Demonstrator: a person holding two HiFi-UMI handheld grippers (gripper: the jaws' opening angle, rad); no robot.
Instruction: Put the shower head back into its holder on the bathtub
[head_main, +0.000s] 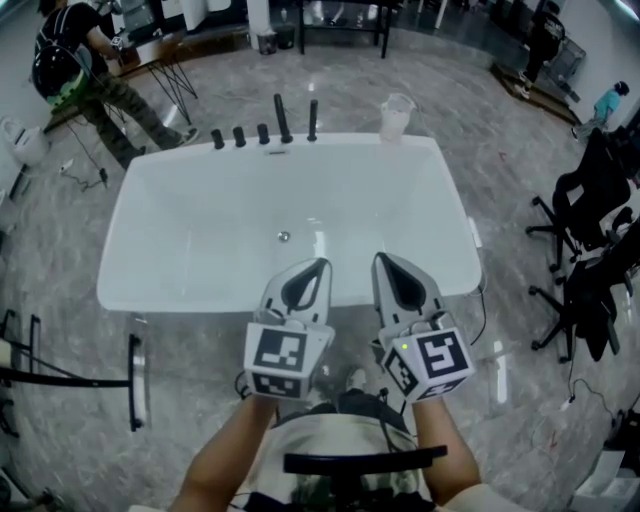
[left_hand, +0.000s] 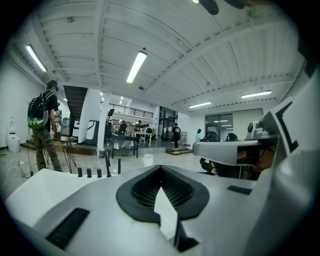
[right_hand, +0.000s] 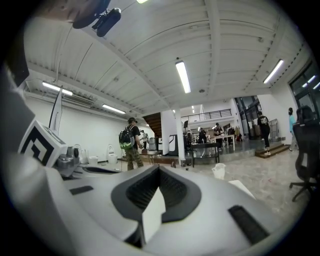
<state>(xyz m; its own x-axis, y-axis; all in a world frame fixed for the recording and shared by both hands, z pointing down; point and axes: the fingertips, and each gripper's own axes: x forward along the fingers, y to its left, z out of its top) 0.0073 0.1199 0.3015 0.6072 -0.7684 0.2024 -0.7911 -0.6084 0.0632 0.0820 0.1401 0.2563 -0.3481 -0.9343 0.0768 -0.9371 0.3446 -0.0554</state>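
Shower head (head_main: 313, 118): probably one of the two slim black uprights on the bathtub's (head_main: 150, 215) far rim, though which one is hard to tell at this size. It stands well ahead of both grippers, across the white basin, with three short black knobs (head_main: 240, 135) off to their left. The left gripper (head_main: 321, 264) and right gripper (head_main: 381, 258) hover side by side over the near rim, each with its jaws pressed together on nothing. The drain (head_main: 283, 237) lies just ahead of the left gripper.
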